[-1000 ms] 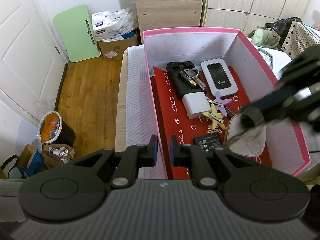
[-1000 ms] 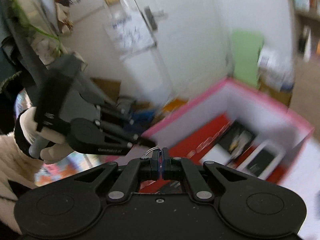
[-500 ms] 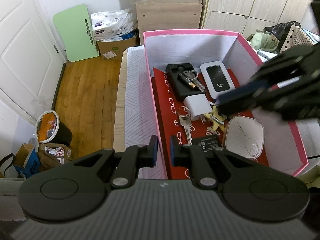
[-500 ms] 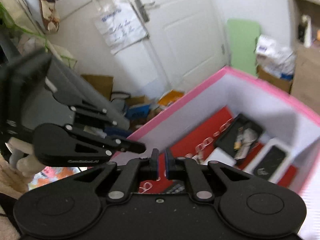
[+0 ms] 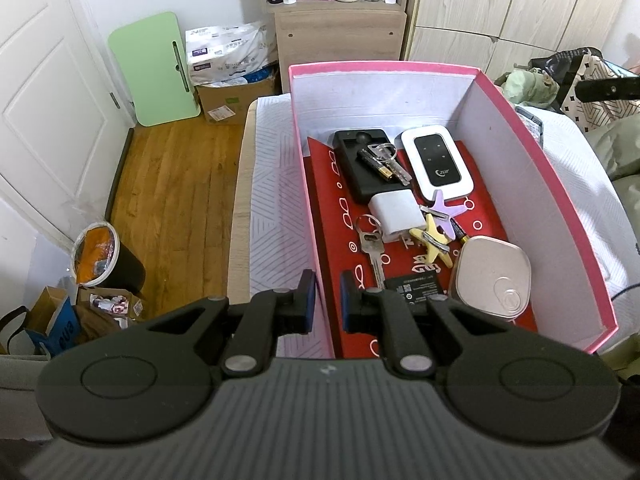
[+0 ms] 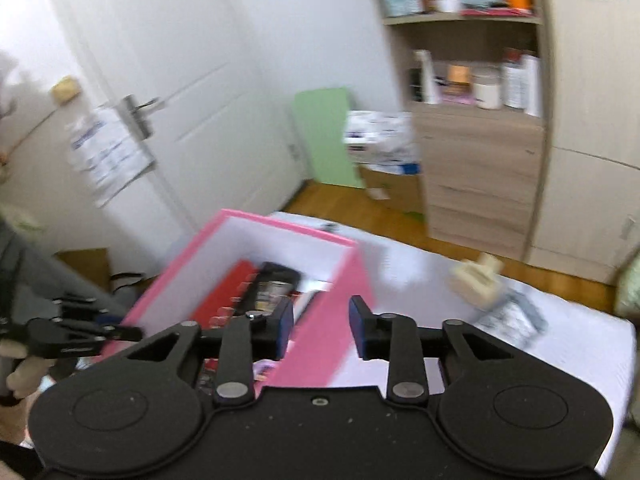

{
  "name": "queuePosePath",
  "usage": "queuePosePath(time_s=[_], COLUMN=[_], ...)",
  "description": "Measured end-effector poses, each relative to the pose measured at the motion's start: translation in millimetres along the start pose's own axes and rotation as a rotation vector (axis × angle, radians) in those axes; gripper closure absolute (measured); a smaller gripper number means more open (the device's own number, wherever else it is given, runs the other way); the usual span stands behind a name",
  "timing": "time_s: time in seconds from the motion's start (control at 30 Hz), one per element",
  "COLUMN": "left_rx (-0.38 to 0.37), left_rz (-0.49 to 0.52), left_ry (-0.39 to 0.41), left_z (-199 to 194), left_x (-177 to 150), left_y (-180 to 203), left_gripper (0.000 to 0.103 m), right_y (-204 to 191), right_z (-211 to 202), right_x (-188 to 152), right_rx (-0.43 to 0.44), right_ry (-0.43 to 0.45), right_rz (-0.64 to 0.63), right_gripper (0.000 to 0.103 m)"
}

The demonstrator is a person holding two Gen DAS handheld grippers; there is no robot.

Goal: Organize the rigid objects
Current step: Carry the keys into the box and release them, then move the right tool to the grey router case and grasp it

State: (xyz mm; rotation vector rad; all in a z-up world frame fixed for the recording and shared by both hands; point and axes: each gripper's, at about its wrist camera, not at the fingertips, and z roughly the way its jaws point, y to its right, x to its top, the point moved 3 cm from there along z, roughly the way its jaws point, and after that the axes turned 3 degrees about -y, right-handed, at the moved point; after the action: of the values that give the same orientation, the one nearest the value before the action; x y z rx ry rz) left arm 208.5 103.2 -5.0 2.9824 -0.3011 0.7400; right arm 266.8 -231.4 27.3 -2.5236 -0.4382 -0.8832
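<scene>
Right wrist view is motion-blurred throughout; the contents of the pink box (image 6: 320,332) read there only as a red liner and dark shapes. Two objects on the white surface (image 6: 420,280) past the box, a cream block (image 6: 476,278) and a grey patterned item (image 6: 510,316), are too smeared to identify. A fragment of dark gear shows at the right edge of the left wrist view, cut off by the frame.

Left claw (image 5: 327,300): fingers nearly together, a narrow gap, nothing between them, poised over the box's near left wall. Right claw (image 6: 320,328): jaws have just been opening, now apart and empty, over the box's near pink wall.

Box (image 5: 560,184) sits on the white patterned surface, white inside with a red liner carrying white ring motifs. In it: black case (image 5: 356,168) with a key bunch (image 5: 386,160) lying on top; white pocket router (image 5: 438,160) with a black face, logo too small to read; white charger plug (image 5: 396,212); a single key (image 5: 372,246) on a ring beside it; lilac star clip (image 5: 442,208) and yellow star clip (image 5: 434,240); black battery (image 5: 412,284) with a white-print label, illegible; rounded silvery tin (image 5: 494,276) against the right wall, partly hidden by the left claw's body.
</scene>
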Motion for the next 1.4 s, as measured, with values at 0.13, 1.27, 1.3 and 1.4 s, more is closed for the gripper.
queuePosePath(time_s=[0.13,1.27,1.3,1.4], left_rx=[0.001,-0.030,-0.033,-0.032], left_rz=[0.002,-0.027,-0.027,-0.028], left_ry=[0.000,0.018,0.018,0.019], left_z=[0,2,2,2], left_x=[0,-2,-2,-2], left_y=[-1,-4,-4,-4], left_gripper=[0.093,0.091,0.091,0.091], right_y=[24,97,99,98], right_z=[10,133,130,119], right_x=[-10,-48,-51,-56], right_rx=[-0.092,-0.504,-0.483,-0.465], right_ry=[-0.009,0.030,0.028,0.029], right_rz=[0.036,0.172,0.182,0.158], right_gripper=[0.049,0.006,0.006,0.022])
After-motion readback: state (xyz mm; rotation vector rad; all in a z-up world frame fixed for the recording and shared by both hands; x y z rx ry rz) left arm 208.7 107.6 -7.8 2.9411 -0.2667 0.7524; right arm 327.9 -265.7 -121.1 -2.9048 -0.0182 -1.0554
